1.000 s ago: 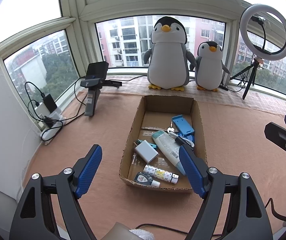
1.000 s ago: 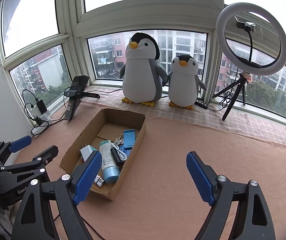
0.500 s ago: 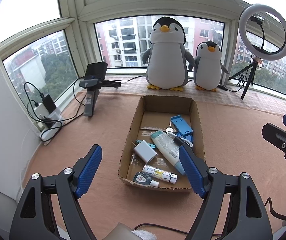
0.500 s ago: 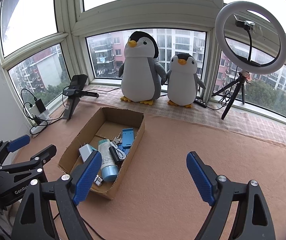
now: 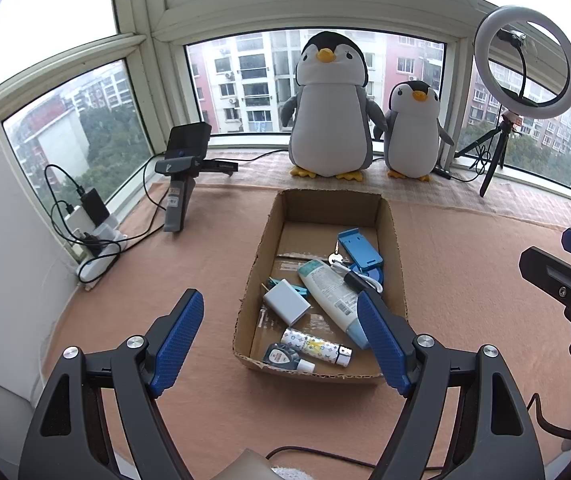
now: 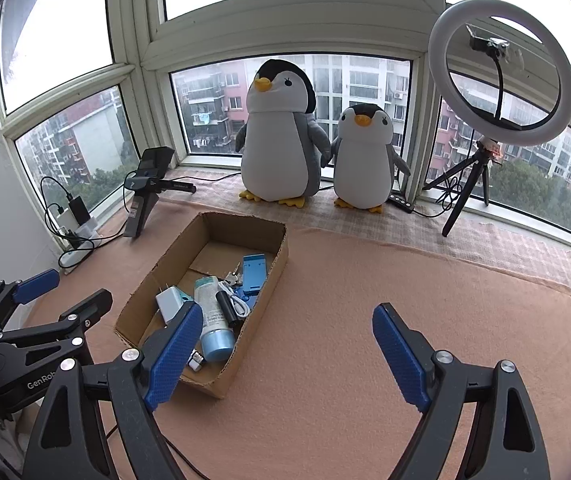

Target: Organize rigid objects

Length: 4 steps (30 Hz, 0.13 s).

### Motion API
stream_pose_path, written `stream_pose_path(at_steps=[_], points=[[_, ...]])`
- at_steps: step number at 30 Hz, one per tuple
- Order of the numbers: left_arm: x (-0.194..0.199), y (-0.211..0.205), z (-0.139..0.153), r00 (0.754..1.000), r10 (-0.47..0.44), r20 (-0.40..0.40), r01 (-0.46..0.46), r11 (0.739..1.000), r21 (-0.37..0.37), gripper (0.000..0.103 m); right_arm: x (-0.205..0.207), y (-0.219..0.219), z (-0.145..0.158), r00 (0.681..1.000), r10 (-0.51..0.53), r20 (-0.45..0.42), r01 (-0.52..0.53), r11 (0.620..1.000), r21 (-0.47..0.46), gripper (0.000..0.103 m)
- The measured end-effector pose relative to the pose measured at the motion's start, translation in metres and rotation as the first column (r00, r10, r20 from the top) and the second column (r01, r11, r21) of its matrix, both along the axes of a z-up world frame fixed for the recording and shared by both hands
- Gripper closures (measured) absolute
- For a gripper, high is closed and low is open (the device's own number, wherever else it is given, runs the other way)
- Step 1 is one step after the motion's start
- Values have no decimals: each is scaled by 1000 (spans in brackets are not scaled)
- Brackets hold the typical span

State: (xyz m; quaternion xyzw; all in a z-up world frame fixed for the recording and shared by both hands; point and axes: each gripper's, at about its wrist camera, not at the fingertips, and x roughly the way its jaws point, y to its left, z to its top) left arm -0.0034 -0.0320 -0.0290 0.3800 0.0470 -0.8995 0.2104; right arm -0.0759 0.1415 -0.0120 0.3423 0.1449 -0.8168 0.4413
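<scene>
Cardboard box (image 5: 389, 216), open-topped, brown and shallow, sits on the salmon-pink felt mat (image 5: 465, 248) in front of me, and everything I am meant to sort lies inside it. From my left wrist view I see a white square wall charger (image 5: 286, 301) near the box's left wall, with a light-blue clothes peg (image 5: 291, 287) showing just behind it. A white squeeze tube with a pale-blue cap (image 5: 331, 294) lies on a diagonal through the middle, its cap toward the near right corner. A bright blue plastic phone stand (image 5: 359, 249) lies toward the far right, a silver key (image 5: 335, 257) just beside its left edge, and a coiled white cable with a black plug (image 5: 359, 278) sits between the stand and the tube. Along the near wall lie a white patterned cylinder (image 5: 316, 345) and a small dark bottle with a white cap (image 5: 285, 357).

My left gripper (image 5: 279, 340) hangs above the box's near edge with its blue-padded fingers (image 5: 175, 334) spread wide, holding nothing. My right gripper (image 6: 285, 354) hovers over bare mat just to the right of the box, its fingers (image 6: 399, 358) likewise wide apart and empty.

Behind the box, on the window ledge, stand a large grey-and-white plush penguin (image 5: 329, 112) and a smaller plush penguin (image 5: 413, 132) beside it. A white ring light on a black tripod (image 5: 525, 68) stands to the right.
</scene>
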Motion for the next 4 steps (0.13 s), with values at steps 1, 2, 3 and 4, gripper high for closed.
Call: stream_pose_path(at_steps=[1,2,3,4], points=[[0,0,0,1000,0,0,0,1000,1,24,0,0,0,1000,0,0,0,1000,1,19],[0,0,0,1000,-1,0,1,1000,1,24,0,0,0,1000,0,0,0,1000,2,19],[0,0,0,1000,-1,1,1,1000,0,24,0,0,0,1000,0,1,0,1000,1,19],[0,0,0,1000,0,1,0,1000,1,23,0,0,0,1000,0,1,0,1000,1,19]])
